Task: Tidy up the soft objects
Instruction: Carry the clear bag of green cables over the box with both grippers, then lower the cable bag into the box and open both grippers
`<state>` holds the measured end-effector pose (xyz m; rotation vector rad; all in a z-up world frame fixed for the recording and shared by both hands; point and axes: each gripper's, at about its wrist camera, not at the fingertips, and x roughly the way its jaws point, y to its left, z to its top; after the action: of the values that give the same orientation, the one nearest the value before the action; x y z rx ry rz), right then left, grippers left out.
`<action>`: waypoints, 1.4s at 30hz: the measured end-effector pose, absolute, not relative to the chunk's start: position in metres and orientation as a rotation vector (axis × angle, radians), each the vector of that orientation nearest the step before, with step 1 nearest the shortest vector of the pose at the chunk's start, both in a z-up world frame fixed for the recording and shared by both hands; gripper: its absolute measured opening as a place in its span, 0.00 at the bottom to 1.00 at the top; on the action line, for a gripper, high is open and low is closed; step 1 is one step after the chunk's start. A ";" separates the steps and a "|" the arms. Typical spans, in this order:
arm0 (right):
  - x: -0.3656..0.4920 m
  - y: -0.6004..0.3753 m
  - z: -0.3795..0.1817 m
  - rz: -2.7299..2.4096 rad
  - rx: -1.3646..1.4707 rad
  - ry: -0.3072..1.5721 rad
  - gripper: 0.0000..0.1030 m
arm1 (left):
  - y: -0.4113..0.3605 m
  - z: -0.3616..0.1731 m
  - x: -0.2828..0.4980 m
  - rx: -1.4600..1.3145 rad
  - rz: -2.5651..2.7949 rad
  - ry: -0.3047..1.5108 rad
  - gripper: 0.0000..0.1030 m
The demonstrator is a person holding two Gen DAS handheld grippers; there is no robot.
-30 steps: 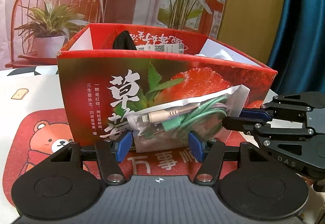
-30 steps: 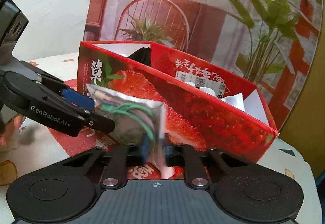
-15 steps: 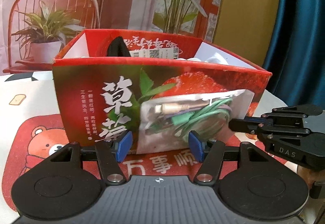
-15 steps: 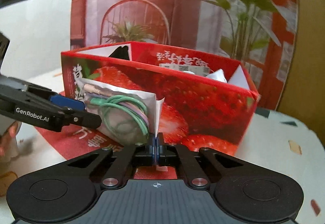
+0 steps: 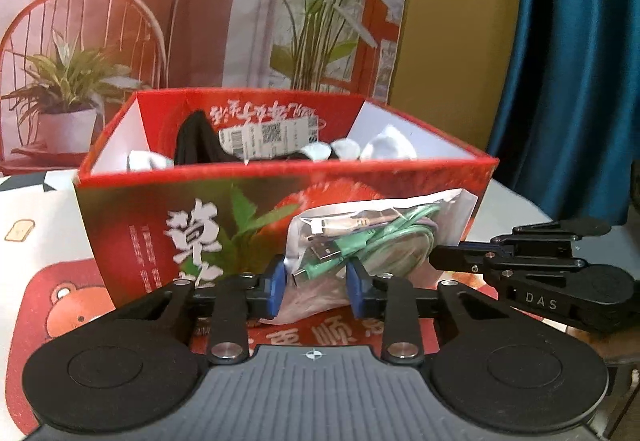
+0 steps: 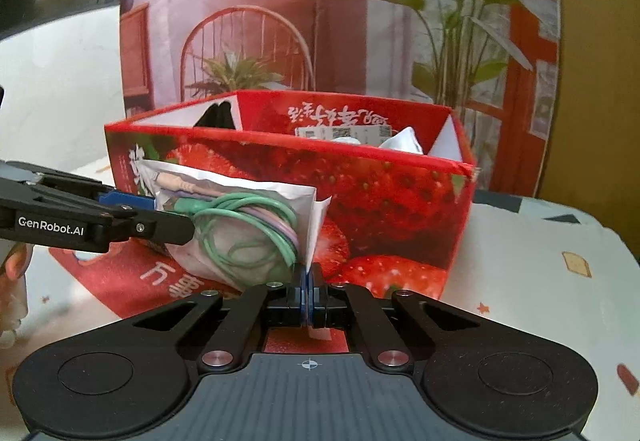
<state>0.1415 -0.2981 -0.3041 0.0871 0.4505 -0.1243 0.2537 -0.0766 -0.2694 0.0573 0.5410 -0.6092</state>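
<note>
Left gripper (image 5: 316, 283): jaws have just been closing, blue pads now narrow against the clear plastic pouch of coiled green and lilac cables (image 5: 372, 237); earlier they stood wide around it. Pouch hangs in front of the red strawberry-print cardboard box (image 5: 168, 241), below its rim, over the red bear-print mat (image 5: 60, 305). Right gripper (image 6: 307, 293): fully closed, pinching the pouch's white edge. Judgement: two-handed hold secured; lift must clear the front wall. Open room above the box; black and white items inside
</note>
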 end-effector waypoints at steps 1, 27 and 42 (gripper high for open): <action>0.138 -0.299 -0.302 -0.123 0.093 0.438 0.01 | -0.075 -0.265 0.252 0.050 -0.608 0.532 0.31; 0.226 -0.343 -0.213 -0.078 0.293 0.558 0.01 | -0.078 -0.202 0.361 -0.058 -0.550 0.754 0.32; 0.274 -0.355 -0.254 -0.162 0.377 0.730 0.03 | -0.110 -0.242 0.397 0.078 -0.477 0.901 0.39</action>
<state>0.2740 -0.3555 -0.2541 0.3765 0.7300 -0.1615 0.3969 -0.1100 -0.2425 0.0784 0.9009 -0.4769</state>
